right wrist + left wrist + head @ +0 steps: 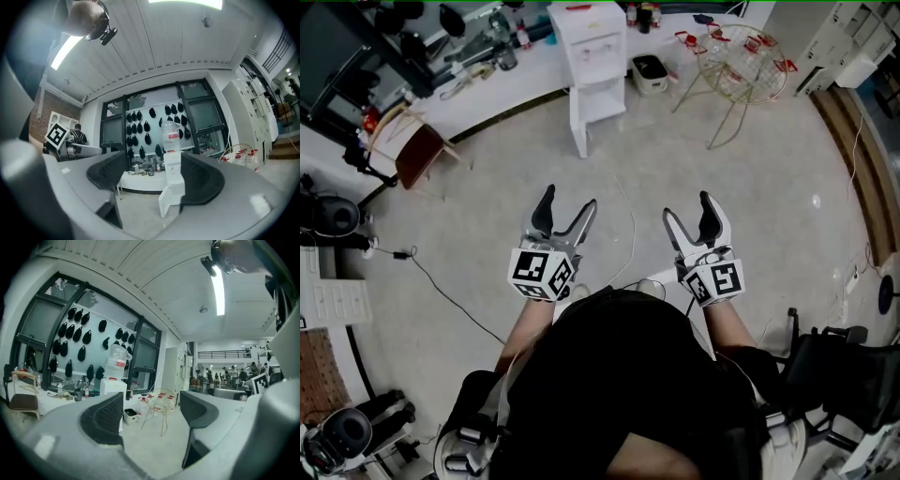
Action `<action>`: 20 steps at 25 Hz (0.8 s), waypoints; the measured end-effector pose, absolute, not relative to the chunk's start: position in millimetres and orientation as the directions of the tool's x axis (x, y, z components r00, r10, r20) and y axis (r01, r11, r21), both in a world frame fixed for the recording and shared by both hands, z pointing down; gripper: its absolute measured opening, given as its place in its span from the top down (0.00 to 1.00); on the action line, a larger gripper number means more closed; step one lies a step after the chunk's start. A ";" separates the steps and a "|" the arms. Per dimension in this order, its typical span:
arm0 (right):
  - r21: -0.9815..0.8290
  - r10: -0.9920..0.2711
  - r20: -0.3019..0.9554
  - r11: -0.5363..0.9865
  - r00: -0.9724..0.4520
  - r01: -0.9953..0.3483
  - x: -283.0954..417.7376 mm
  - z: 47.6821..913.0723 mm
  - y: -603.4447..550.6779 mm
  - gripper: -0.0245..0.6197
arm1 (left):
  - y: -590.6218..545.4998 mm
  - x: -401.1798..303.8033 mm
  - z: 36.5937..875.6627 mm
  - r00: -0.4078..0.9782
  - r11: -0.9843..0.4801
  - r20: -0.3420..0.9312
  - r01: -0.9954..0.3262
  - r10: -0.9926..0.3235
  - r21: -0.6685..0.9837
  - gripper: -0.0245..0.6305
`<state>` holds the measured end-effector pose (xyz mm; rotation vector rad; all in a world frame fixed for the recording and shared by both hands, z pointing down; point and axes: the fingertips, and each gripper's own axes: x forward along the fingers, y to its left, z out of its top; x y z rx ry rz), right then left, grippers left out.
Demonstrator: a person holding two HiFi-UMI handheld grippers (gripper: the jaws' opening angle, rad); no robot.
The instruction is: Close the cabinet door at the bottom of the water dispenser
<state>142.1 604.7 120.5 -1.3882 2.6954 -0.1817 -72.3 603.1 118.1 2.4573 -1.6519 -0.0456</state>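
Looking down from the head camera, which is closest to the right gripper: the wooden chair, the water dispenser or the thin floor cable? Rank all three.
1. The thin floor cable, just left of the right gripper.
2. The water dispenser, ahead against the counter.
3. The wooden chair, far off to the left.

The pale floor [750, 216] bears the water dispenser [598, 84], a wire chair [739, 67] and, seemingly, a cable [441, 286].

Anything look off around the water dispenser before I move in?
Yes: the cabinet door at the foot of the water dispenser stands swung open, angled out from the body instead of lying flush with it. Nothing else there looks spilled, tipped or broken from this distance.
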 end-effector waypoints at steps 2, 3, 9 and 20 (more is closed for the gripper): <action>-0.167 -0.817 -0.044 0.573 -0.575 -0.802 159.6 121.4 602.9 0.37 | 602.5 -59.8 119.5 0.358 -0.343 0.075 -0.924 -0.931 0.168 0.33; -0.165 -0.816 -0.048 0.576 -0.577 -0.801 167.9 121.3 602.5 0.36 | 602.4 -52.2 120.1 0.353 -0.337 0.075 -0.926 -0.933 0.169 0.31; -0.173 -0.793 -0.043 0.605 -0.607 -0.778 205.4 126.4 600.0 0.36 | 603.8 -8.5 122.9 0.327 -0.310 0.085 -0.936 -0.941 0.166 0.28; -0.184 -0.751 -0.044 0.654 -0.658 -0.734 225.8 136.1 579.6 0.36 | 600.0 11.5 127.3 0.276 -0.256 0.119 -0.954 -0.954 0.157 0.27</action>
